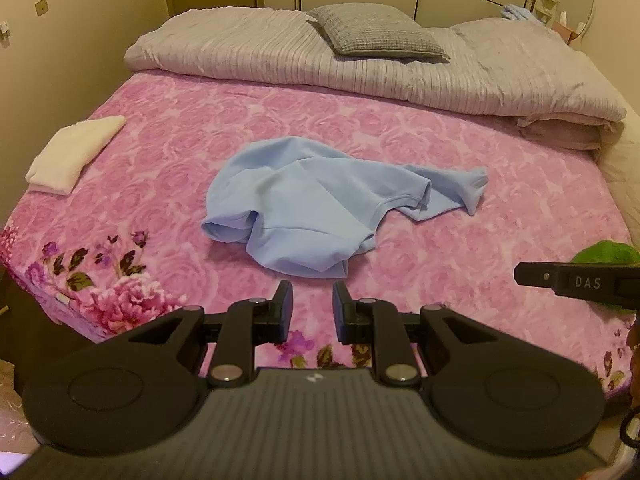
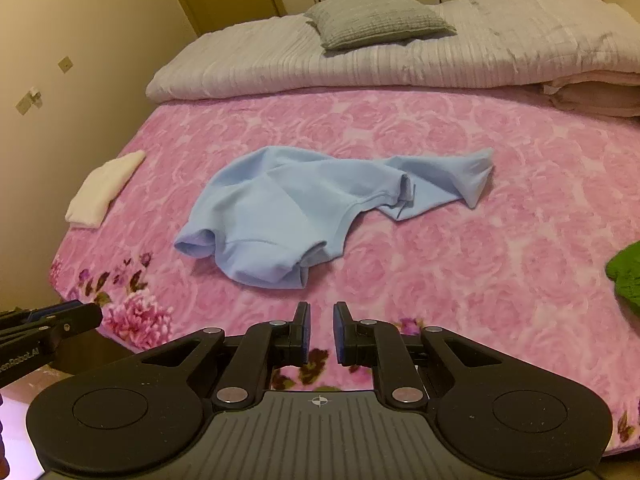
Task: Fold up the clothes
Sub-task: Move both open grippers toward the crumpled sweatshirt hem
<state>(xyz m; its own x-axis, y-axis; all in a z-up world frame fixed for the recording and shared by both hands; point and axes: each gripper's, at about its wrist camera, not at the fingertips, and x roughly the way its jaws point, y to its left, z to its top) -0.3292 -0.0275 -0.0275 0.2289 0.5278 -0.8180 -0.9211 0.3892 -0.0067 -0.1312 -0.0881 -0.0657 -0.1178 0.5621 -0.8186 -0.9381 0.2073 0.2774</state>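
Note:
A crumpled light blue T-shirt (image 1: 308,208) lies in the middle of the pink floral bed (image 1: 440,240); it also shows in the right wrist view (image 2: 300,208). My left gripper (image 1: 313,292) is open and empty, just short of the shirt's near edge. My right gripper (image 2: 321,314) is open with a narrow gap, empty, also just short of the shirt. A folded white cloth (image 1: 74,154) lies at the bed's left edge, also in the right wrist view (image 2: 102,190). A green garment (image 2: 626,278) lies at the right edge.
A grey folded duvet (image 1: 360,60) with a grey pillow (image 1: 376,36) lies across the far end of the bed. The right gripper's finger (image 1: 576,284) shows at the right of the left wrist view. The wall runs along the bed's left side.

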